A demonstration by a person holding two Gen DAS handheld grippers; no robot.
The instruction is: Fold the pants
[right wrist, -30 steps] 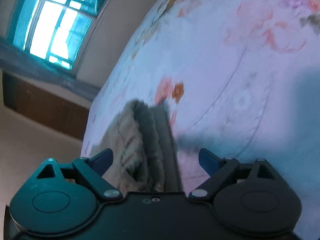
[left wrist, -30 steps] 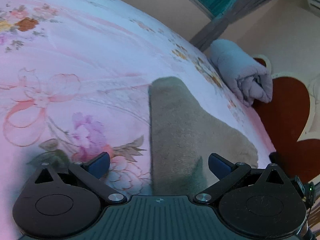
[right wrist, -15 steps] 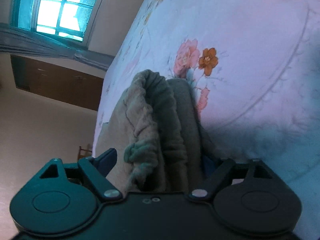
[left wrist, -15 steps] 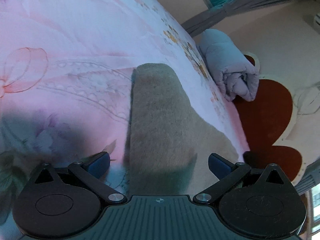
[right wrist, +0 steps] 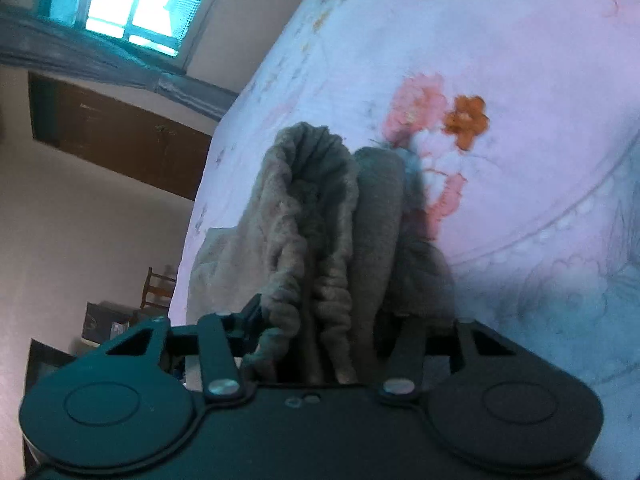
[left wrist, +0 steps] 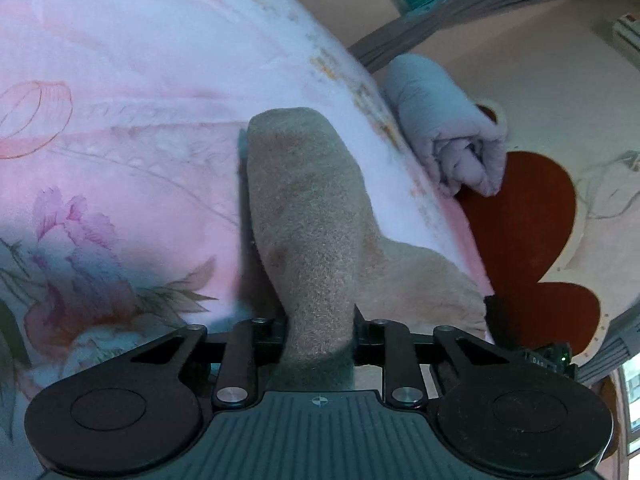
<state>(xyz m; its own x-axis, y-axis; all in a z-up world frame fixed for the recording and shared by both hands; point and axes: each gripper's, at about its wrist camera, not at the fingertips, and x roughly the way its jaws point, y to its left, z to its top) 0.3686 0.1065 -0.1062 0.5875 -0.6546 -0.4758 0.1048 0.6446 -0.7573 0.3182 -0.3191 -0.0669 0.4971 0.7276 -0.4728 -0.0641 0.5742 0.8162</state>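
Note:
Beige fleecy pants (left wrist: 308,216) lie on a pink floral bedsheet (left wrist: 120,128), running away from me toward the far edge. My left gripper (left wrist: 318,332) is shut on the near end of a pant leg, the cloth bunched between the jaws. In the right wrist view the gathered elastic waistband (right wrist: 316,216) stands up in folds, and my right gripper (right wrist: 324,332) is shut on it. The fingertips of both grippers are hidden by the cloth.
A rolled light-blue blanket (left wrist: 444,128) lies at the bed's far right edge, beside a red heart-shaped headboard (left wrist: 524,232). In the right wrist view there is a window (right wrist: 132,4), a brown cabinet (right wrist: 120,140) and a chair (right wrist: 158,288) beyond the bed's edge.
Both grippers were open a second ago and have closed on the pants, the left on the leg end, the right on the waistband. Both moved closer to the cloth.

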